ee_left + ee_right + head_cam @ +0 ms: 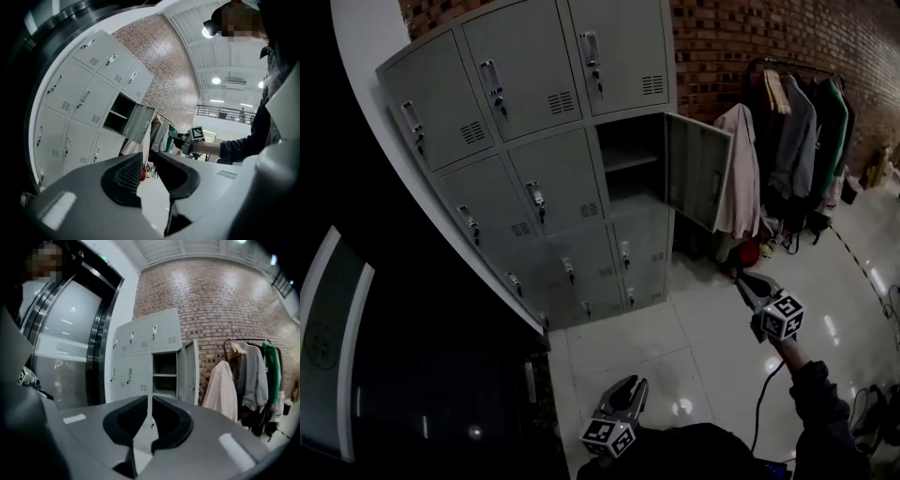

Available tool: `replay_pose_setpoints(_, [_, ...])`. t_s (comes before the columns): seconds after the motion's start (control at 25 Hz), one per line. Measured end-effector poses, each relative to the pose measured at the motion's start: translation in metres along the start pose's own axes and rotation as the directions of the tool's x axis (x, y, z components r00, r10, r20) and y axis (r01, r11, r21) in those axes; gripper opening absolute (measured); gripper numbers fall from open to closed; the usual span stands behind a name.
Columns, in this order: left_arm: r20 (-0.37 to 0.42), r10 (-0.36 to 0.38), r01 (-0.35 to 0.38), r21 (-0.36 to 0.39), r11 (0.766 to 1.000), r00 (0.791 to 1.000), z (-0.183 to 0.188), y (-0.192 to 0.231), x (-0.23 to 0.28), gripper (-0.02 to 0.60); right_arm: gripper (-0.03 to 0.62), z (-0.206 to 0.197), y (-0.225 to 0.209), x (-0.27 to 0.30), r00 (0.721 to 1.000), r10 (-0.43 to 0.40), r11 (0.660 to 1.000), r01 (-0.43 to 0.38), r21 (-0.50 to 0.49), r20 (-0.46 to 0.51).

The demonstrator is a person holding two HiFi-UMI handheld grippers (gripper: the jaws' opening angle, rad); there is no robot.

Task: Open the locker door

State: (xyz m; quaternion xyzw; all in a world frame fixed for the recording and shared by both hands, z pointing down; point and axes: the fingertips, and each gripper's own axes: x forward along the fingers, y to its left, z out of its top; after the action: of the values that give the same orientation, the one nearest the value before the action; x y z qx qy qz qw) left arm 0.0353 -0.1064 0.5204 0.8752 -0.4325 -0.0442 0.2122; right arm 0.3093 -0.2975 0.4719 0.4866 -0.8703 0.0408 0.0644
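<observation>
A grey locker block point(534, 187) stands against the brick wall. One middle-row door point(698, 169) at its right end hangs open and shows a bare compartment point(628, 164) with a shelf. The same open door shows in the left gripper view point(138, 124) and the right gripper view point(190, 371). My right gripper point(750, 284) hovers over the floor, well short of the lockers. Its jaws are almost together, with only a thin slit and nothing between them point(150, 399). My left gripper point(625, 386) is low and near my body, with its jaws open and empty point(149, 157).
A clothes rack point(797, 122) with several hanging garments stands right of the lockers. A pale coat point(741, 169) hangs just beside the open door. A dark glass door point(328, 347) is at the left. A cable point(764, 394) trails on the glossy white tile floor.
</observation>
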Motion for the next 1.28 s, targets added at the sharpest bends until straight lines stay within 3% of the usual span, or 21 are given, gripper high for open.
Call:
replay_pose_setpoints(0.16, [0.011, -0.064, 0.063, 0.061, 0.996, 0.998, 0.007, -0.026, -0.013, 0.11, 0.029, 0.028, 0.022, -0.09, 0.988, -0.094, 0.995, 0.089, 0.044, 0.121])
replay_pose_setpoints(0.36, [0.008, -0.078, 0.076, 0.156, 0.985, 0.997, -0.013, -0.03, -0.073, 0.11, 0.054, 0.021, 0.139, -0.146, 0.974, -0.06, 0.998, 0.061, 0.006, 0.22])
replay_pose_setpoints(0.56, [-0.005, 0.008, -0.007, 0.092, 0.996, 1.0, -0.034, -0.014, -0.141, 0.109, 0.027, -0.002, 0.25, -0.165, 0.977, -0.017, 0.998, 0.005, 0.056, 0.214])
replay_pose_setpoints(0.8, [0.024, 0.042, -0.044, 0.069, 0.997, 0.999, -0.035, -0.013, -0.181, 0.106, 0.003, -0.018, 0.343, -0.162, 0.978, 0.083, 0.996, -0.088, 0.018, 0.19])
replay_pose_setpoints(0.96, [0.061, 0.063, -0.067, 0.073, 0.995, 0.996, -0.032, -0.012, -0.197, 0.104, 0.002, -0.013, 0.383, -0.155, 0.971, 0.121, 0.993, -0.115, -0.038, 0.204])
replay_pose_setpoints(1.28, [0.084, 0.105, -0.109, 0.054, 0.993, 0.991, -0.034, -0.006, -0.223, 0.103, 0.003, -0.014, 0.426, -0.14, 0.961, 0.204, 0.979, -0.198, -0.049, 0.188])
